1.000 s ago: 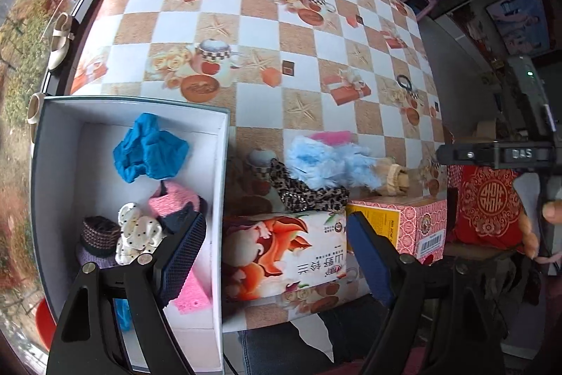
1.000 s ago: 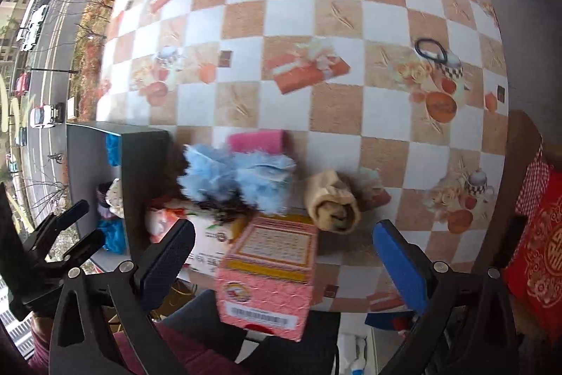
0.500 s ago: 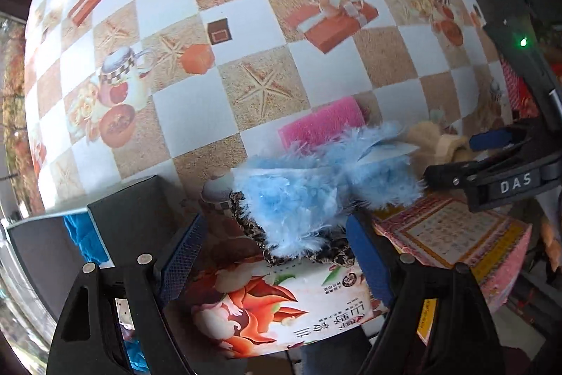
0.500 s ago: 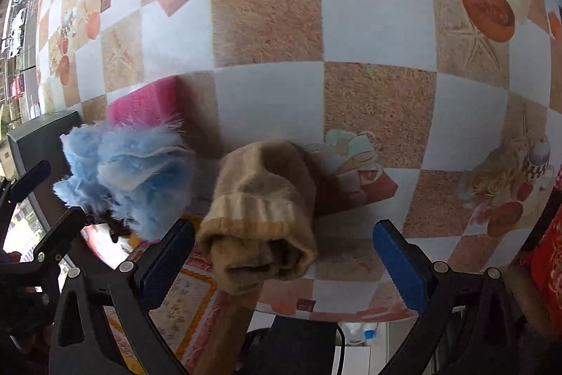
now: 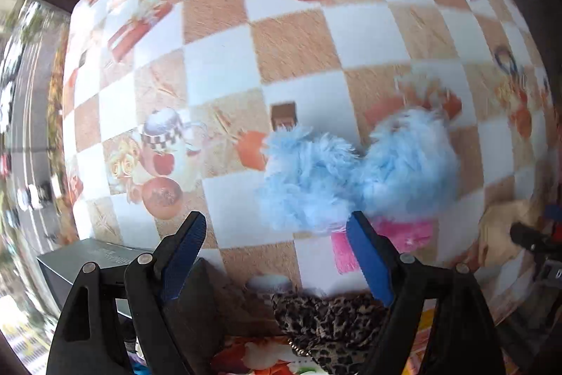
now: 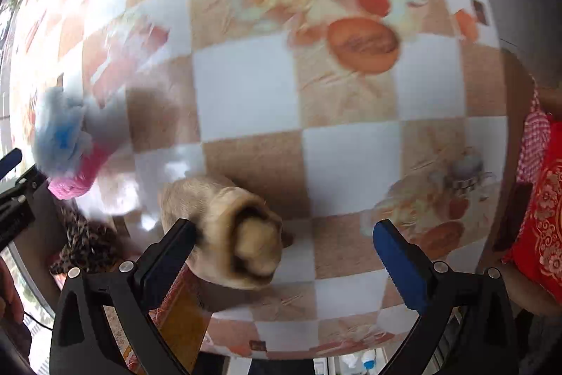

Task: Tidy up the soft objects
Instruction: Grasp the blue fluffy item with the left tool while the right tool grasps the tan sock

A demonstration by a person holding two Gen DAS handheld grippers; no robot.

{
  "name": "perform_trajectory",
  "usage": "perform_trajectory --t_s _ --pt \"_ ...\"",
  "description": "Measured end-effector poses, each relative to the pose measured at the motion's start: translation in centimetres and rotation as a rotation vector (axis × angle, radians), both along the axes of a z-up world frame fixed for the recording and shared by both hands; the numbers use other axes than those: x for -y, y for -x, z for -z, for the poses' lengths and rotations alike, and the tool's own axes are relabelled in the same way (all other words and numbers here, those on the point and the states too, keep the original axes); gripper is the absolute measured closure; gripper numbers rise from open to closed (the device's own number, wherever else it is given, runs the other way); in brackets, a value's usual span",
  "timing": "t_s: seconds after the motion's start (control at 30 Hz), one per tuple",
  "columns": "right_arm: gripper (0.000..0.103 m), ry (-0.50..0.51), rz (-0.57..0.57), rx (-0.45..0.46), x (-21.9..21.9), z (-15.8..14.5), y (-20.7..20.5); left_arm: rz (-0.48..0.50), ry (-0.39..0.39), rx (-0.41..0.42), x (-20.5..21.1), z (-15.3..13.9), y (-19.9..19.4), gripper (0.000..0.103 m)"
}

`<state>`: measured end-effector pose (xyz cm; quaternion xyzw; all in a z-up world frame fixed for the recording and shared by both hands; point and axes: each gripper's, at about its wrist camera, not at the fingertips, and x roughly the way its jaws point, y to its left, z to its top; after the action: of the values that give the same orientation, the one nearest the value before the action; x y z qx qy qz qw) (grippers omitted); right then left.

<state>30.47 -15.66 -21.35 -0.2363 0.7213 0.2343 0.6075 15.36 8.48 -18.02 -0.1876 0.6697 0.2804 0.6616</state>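
Left gripper points down, jaws wide apart, nothing between the pads; its right-hand pad sits at the near edge of the fluffy blue item, contact not clear through the blur. Right gripper also points down and stands wide open; the rolled tan sock lies between the jaws, hard against the left-hand pad, not pinched. Outward from the left gripper: a pink sponge partly under the blue fluff, a leopard-print cloth just below the fingers on a printed packet, and the corner of a grey box at lower left. All of these rest on the checkered worktop. Judging progress: four soft items are loose on the worktop and none is in a gripper, so much sorting looks undone; the box's contents are hardly visible here. Both grippers appear poised for a pick, blue fluff on the left, sock on the right.
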Motion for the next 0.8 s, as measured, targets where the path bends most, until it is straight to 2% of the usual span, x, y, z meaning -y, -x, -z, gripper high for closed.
perform_trajectory --t_s 0.07,0.17,0.23,0.4,0.6,0.8 --pt "0.001 -0.048 0.059 0.015 1.4 -1.5 -1.4 -0.044 0.017 0.070 -1.8 -1.9 0.2 0.018" --pt "0.001 -0.099 0.111 -0.001 3.3 -2.6 -2.4 -0.007 -0.006 0.103 -2.4 -3.7 0.6 0.018" --pt "0.001 -0.114 0.134 -0.026 4.2 -2.6 -2.6 0.028 0.004 0.107 -2.1 -3.6 0.2 0.018" --pt "0.001 -0.131 0.133 -0.075 3.9 -1.2 -1.3 0.064 0.080 0.089 -0.5 -1.7 -3.5 0.018" --pt "0.001 -0.164 0.117 -0.087 2.3 -0.3 0.7 -0.100 0.191 0.067 -1.7 1.3 -5.0 0.018" --pt "0.001 -0.142 0.048 -0.082 -1.1 2.6 3.2 0.027 0.148 -0.011 -0.2 3.5 -6.8 0.018"
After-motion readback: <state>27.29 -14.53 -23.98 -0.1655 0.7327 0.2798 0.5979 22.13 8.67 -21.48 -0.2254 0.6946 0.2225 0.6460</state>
